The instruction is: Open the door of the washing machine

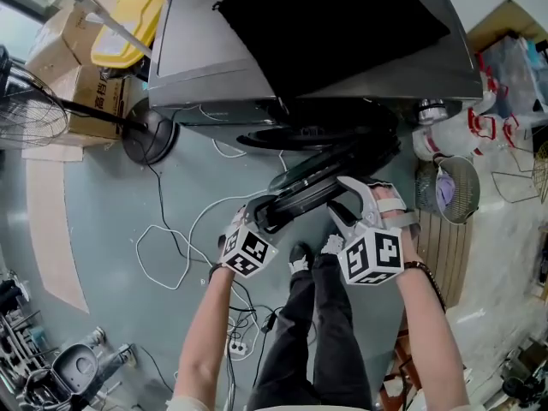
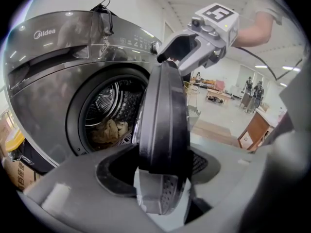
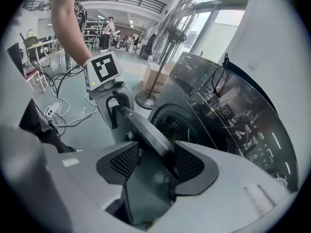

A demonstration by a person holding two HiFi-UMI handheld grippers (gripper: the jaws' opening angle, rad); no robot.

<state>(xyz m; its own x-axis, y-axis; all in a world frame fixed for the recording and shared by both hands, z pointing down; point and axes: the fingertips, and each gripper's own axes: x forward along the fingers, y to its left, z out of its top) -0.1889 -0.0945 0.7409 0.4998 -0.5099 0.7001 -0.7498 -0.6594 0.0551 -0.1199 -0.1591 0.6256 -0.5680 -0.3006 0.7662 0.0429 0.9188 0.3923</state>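
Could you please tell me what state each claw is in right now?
Left claw: open, door edge between its jaws.
Right claw: open, door edge between its jaws.

The washing machine (image 1: 205, 50) is dark silver-grey, with a black patch (image 1: 334, 24) across its top. Its door (image 2: 163, 125) is black. Tan laundry (image 2: 109, 130) shows in the drum. The left gripper (image 1: 261, 215) and the right gripper (image 1: 342, 199) are pale grey, and their cubes are patterned in black and white squares. The floor (image 1: 103, 221) is grey-green, the cable (image 1: 163, 229) white, the trousers (image 1: 321, 332) black.
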